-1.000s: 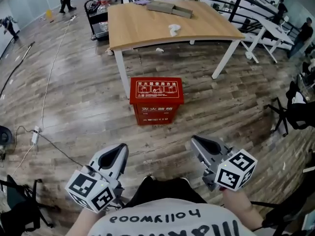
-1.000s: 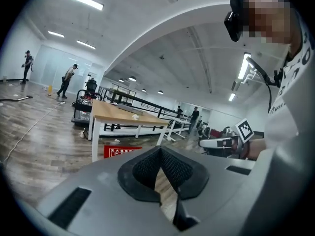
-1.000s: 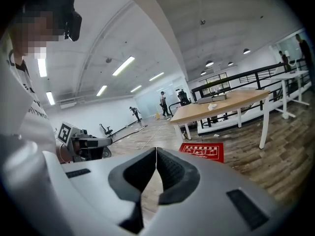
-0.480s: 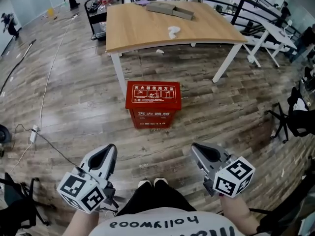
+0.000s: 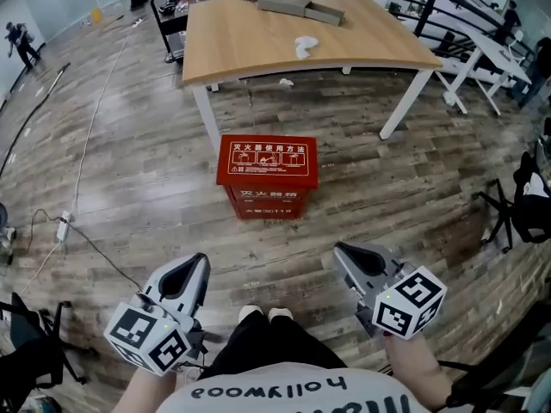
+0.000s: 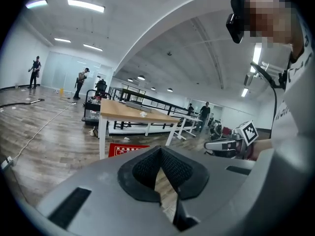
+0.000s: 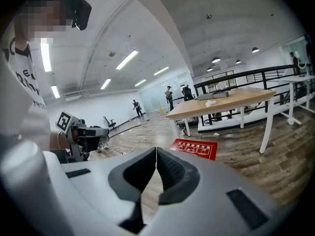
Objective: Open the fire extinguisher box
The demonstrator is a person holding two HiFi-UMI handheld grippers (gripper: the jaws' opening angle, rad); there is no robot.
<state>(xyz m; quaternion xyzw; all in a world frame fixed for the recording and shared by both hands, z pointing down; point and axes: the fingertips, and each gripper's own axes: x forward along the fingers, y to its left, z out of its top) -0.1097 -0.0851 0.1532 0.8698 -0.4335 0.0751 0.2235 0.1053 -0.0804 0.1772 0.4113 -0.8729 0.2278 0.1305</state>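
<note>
Left gripper point(image 5: 191, 274): jaws were seen pressed together, nothing held | right gripper point(image 5: 351, 263): likewise closed and empty | red fire extinguisher box point(image 5: 267, 163): lid shut, seen on the floor at 12 o'clock, well apart from both | wooden table point(image 5: 258, 37): pictured just beyond the box.

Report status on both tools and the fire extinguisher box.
Left tool and right tool shut, empty. Fire extinguisher box closed, on floor ahead, untouched. Table behind it; nothing in between.
</note>
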